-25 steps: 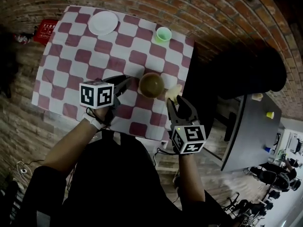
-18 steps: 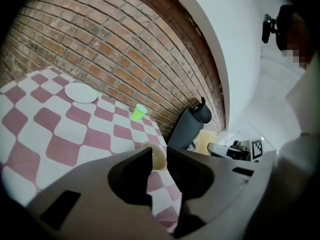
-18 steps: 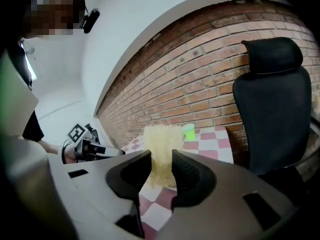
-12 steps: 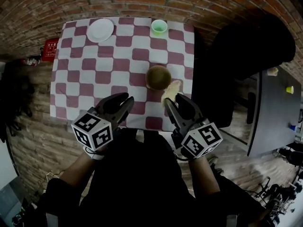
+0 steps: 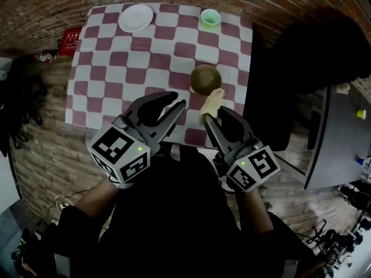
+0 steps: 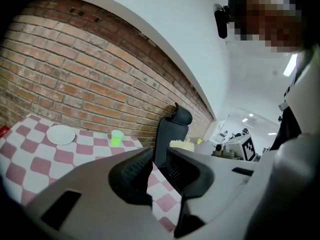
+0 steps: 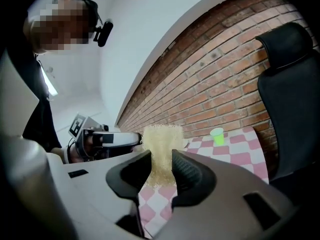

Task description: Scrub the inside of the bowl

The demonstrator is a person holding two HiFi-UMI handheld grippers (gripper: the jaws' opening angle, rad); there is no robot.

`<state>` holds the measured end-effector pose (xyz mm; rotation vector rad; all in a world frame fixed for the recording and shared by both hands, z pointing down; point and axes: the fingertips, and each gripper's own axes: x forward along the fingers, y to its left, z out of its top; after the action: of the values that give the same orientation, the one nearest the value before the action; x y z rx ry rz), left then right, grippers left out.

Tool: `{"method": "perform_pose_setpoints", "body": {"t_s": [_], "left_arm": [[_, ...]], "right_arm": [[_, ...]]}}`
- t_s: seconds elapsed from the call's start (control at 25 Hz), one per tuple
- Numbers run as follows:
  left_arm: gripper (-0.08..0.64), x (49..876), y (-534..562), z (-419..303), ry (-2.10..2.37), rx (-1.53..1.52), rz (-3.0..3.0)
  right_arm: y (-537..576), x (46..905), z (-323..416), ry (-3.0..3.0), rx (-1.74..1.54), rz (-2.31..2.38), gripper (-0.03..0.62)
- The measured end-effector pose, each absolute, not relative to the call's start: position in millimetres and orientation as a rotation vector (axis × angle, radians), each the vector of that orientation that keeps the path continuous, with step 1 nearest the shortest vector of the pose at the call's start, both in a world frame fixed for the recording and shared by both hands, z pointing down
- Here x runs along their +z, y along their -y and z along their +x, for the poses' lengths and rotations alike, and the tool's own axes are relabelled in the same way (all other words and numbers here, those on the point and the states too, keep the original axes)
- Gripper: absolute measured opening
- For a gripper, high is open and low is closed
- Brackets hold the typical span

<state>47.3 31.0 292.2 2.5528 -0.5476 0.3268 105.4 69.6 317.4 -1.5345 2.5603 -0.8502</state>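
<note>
Left tool and right tool have risen away from the bowl.

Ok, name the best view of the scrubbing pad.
Right gripper view: the scrubbing pad sits large, clamped between the jaws. Head view shows it small near the bowl; left gripper view, a pale sliver.

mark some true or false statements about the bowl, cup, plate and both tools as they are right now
1. The right tool grips a yellowish scrub pad. True.
2. The left tool holds the bowl. False: its jaws stand apart and empty; the bowl sits on the checkered tablecloth.
3. The green cup stands on the checkered tablecloth. True.
4. The white plate lies under the bowl. False: it lies apart from the bowl, near the far left corner.
</note>
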Motion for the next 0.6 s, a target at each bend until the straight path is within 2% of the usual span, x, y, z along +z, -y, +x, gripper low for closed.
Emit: {"method": "perform_pose_setpoints", "body": {"t_s": [0.24,0.6], "left_arm": [[0.095,294.2,-37.7,51.3,0.533,0.32,2.522],[0.095,251.3,6.2,33.3,0.659,0.166,2.571]], "right_arm": [[-70.6,302.9,101.1,-2.586,-0.81,-1.499,0.138],[-70.6,281.9,107.9,-2.606,-0.749,-1.467,0.138]]}}
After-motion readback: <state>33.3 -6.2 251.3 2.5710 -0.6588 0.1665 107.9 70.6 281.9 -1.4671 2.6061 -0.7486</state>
